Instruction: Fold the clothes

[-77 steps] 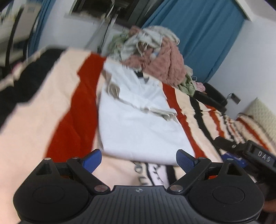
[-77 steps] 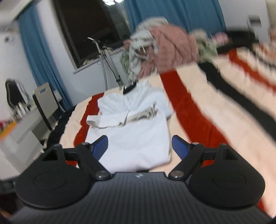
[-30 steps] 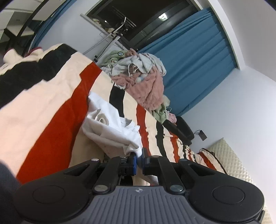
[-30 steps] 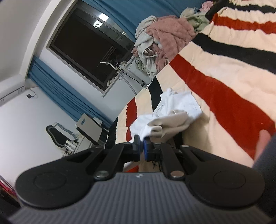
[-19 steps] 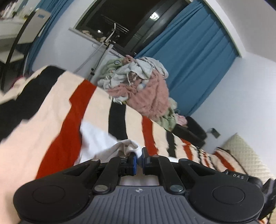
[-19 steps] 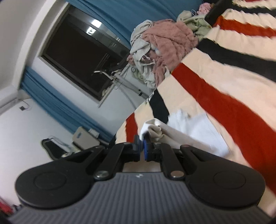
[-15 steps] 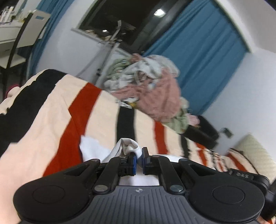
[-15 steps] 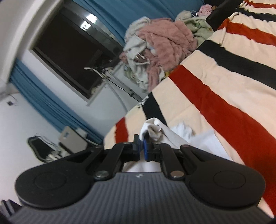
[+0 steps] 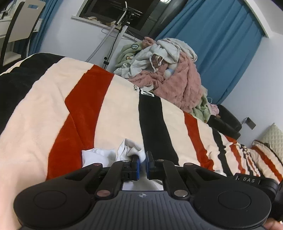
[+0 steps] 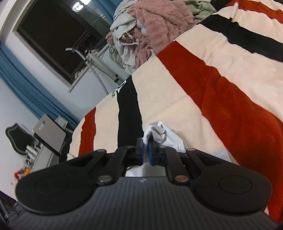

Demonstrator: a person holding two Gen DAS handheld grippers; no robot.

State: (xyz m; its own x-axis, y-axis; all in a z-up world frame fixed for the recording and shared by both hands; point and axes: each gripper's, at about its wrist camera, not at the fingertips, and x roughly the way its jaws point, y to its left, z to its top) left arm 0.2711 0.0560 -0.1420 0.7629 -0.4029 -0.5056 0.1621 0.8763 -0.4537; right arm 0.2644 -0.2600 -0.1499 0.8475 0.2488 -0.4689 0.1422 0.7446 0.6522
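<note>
Now both grippers hold the white shirt (image 9: 130, 150) over the bed (image 9: 109, 113). The left gripper (image 9: 143, 165) has its blue fingers (image 9: 137, 167) almost pressed together, and a bunch of white cloth is pinched between them; the cloth rises just above the fingertips and spreads to the left of them. More of the shirt hangs below the fingers, mostly hidden by the gripper body.

The right gripper (image 10: 145, 153) also has its fingers (image 10: 139, 152) nearly closed on the shirt (image 10: 162, 135). Here the cloth bunches just beyond the fingertips and falls to the right of them.

Beyond the fingers of both grippers lies the striped blanket of the bed, in cream, red and black. Far ahead, at the other end of the bed, a pile of clothes (image 9: 169, 74) sits, with a pink fluffy piece and grey and green ones. Behind the pile are blue curtains (image 9: 212, 44) and a dark window (image 9: 141, 12). In the right view a chair (image 10: 49, 134) stands to the left of the fingers, beside the bed.
</note>
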